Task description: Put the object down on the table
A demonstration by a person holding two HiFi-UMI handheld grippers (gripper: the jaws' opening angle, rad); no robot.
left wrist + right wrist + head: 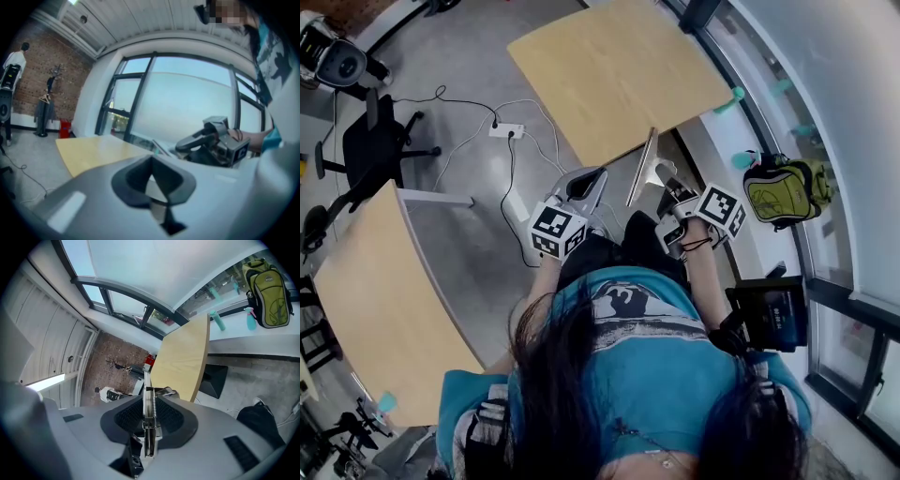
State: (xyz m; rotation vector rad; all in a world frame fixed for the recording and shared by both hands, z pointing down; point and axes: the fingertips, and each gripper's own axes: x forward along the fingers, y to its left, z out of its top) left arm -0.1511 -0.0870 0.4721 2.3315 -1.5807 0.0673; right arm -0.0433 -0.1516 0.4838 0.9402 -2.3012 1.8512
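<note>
Pale wood table [619, 66] stands ahead, and the clipboard [640, 171] is held up on edge at the table's near edge, above the grey floor [478, 253] and not yet laid on the top. The right gripper [149, 422] is clamped on the clipboard's end with the metal spring clip, a pad on each face. The left gripper [151, 177] is just beside it, jaws together with nothing between them.

Clipboard [149, 426] edge-on, its flat face out of view.
</note>
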